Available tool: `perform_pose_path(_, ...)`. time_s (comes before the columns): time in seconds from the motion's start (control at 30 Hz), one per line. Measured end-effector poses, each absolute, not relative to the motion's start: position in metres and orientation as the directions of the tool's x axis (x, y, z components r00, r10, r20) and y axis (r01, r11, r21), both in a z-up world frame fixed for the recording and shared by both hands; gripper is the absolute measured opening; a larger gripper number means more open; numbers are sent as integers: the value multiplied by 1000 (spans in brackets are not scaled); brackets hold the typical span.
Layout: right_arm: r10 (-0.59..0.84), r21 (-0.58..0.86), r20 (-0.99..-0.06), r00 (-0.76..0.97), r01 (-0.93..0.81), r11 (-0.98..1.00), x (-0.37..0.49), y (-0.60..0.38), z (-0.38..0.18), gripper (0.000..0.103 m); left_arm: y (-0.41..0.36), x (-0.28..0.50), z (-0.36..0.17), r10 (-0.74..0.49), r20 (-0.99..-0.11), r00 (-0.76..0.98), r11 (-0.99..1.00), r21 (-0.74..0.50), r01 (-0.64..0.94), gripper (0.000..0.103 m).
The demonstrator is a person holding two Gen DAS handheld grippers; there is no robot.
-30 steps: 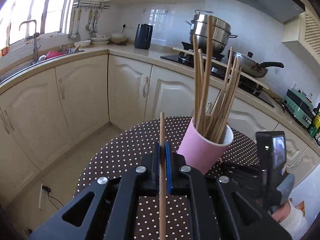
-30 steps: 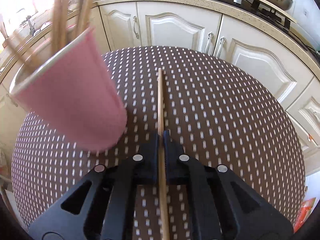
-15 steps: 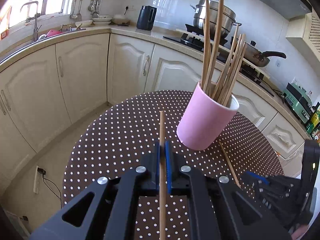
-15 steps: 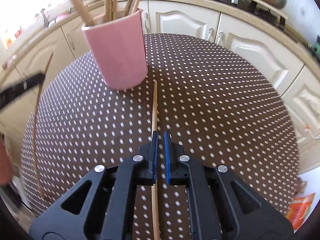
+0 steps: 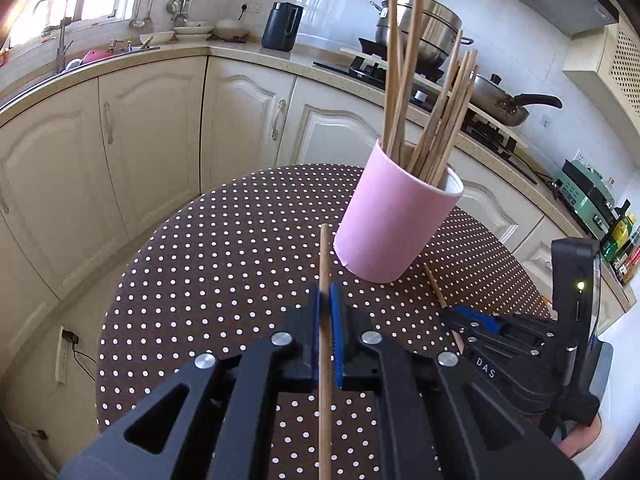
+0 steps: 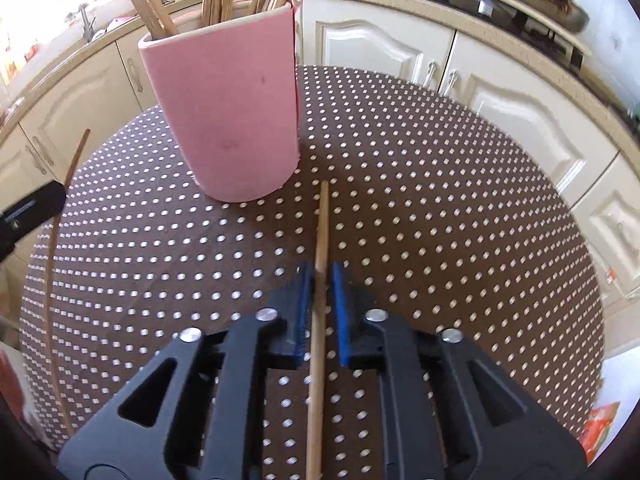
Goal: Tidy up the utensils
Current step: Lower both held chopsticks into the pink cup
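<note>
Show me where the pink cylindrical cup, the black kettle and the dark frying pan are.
pink cylindrical cup (image 5: 384, 224): left wrist view, on its side wall.
black kettle (image 5: 281, 26): left wrist view, on its body.
dark frying pan (image 5: 500, 100): left wrist view, on its bowl.

A: What is the round table (image 6: 460, 200) covered with?
B: A matt brown cloth printed with small white dots.

A: And the pink cup (image 5: 394, 224)?
B: Smooth, matt pink outside, white inside at the rim; whether paper or plastic cannot be told. The chopsticks (image 5: 436, 120) in it are plain light wood, unvarnished in look.

A: The gripper bodies?
B: Matt black plastic with bright metal screw heads; the finger pads (image 6: 340, 312) are blue and ribbed.

A: The background?
B: Glossy cream cabinet doors (image 5: 240, 120), a speckled stone-like counter (image 5: 248, 54), glossy white wall tiles (image 5: 332, 12), and a shiny steel pot (image 5: 432, 28).
</note>
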State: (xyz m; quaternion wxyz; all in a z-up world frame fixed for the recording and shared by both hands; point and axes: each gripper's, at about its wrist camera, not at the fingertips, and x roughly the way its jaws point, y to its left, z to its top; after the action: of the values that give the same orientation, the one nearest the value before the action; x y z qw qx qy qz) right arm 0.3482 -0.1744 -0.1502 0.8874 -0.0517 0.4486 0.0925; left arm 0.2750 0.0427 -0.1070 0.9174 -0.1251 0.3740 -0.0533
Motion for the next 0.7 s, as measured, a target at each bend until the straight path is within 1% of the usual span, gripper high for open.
perform_pose_path(0.1, 108, -8, -787, 607, -186, 983, 348, -173, -153, 6, 46, 280, -113, -185, -683, 707, 958, -285, -25, 6)
perform_pose_path(0.23, 171, 96, -774, 610, -155, 983, 342, -185, -151, 6, 46, 281, -112, -203, -672, 712, 953, -303, -15, 6)
perform_pose_path(0.3, 187, 107, -755, 628, -163, 981, 342, -190, -145, 6, 42, 280, -107, -212, -660, 721, 953, -304, 2, 6)
perform_pose_path(0.47, 267, 164, -663, 700, -212, 963, 323, -191, -112, 6, 26, 280, -80, -210, -592, 778, 956, -292, 35, 6)
perform_pose_path(0.7, 308, 206, -529, 791, -233, 951, 306, -198, -61, 6, 9, 283, -35, -236, -470, 850, 949, -300, 97, 6)
